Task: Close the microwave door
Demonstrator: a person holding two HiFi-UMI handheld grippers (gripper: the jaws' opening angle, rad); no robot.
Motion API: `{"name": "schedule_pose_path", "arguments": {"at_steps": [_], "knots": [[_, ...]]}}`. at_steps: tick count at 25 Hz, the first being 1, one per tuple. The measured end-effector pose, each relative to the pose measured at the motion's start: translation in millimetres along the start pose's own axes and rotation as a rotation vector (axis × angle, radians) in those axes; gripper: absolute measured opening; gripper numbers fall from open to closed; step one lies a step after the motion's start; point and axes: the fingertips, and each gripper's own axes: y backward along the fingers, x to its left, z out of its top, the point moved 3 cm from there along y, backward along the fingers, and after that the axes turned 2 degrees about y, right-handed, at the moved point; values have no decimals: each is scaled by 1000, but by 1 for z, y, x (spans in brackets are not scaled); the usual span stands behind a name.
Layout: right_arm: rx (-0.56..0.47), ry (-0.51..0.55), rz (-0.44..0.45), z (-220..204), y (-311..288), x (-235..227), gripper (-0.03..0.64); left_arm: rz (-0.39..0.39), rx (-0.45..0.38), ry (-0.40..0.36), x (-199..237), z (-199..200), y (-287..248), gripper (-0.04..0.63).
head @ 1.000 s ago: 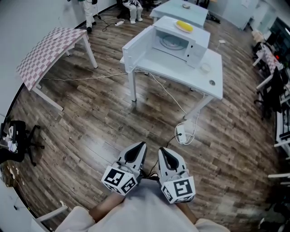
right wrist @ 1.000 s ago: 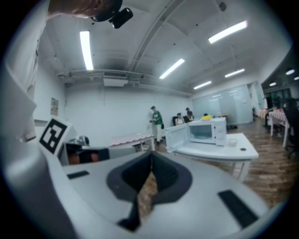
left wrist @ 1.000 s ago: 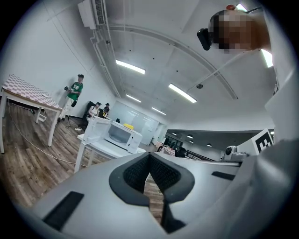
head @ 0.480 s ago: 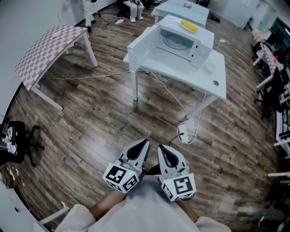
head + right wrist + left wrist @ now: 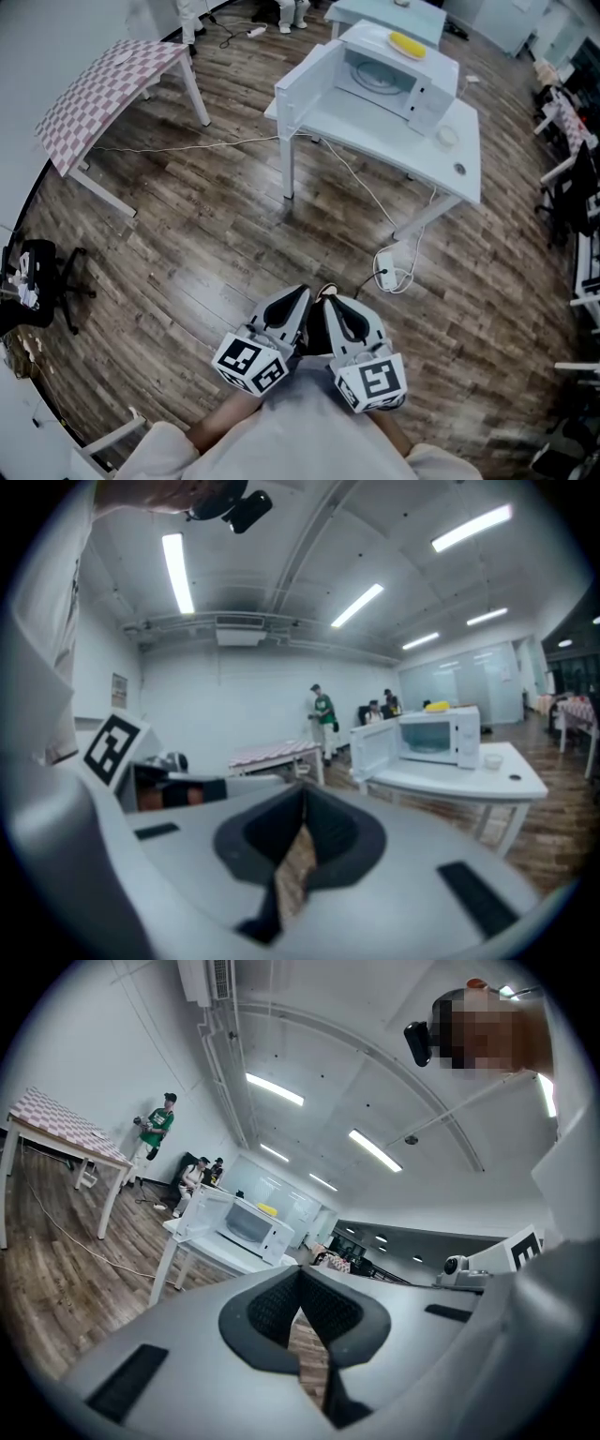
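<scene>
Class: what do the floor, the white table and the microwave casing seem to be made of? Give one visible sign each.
Floor: wood or wood-look laminate, semi-gloss; plank seams, grain and soft glare show.
Table: likely painted metal or laminate, smooth matt white; thin flat top, slim legs.
Microwave: probably painted sheet metal or plastic, white; crisp flat panels.

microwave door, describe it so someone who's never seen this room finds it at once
A white table stands on the wood floor, with a white microwave at its far end. The microwave door is the flat white panel swung wide open at the oven's left in the head view, the only upright slab on that table.
</scene>
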Motion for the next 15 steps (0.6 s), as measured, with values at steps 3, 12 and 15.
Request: {"name": "schedule_pose_path", "arguments": {"at_steps": [3,12,15], "knots": [[-6,10,9,3,-12,-8,23,8,0,6,8,4,-10,18],[37,-3,-18,8,-45,-51,23,9,29,-11,24,15,-60,18],[67,-20,-20,5,-57,-69,23,3,52,-10,28,14,-81,18]]}}
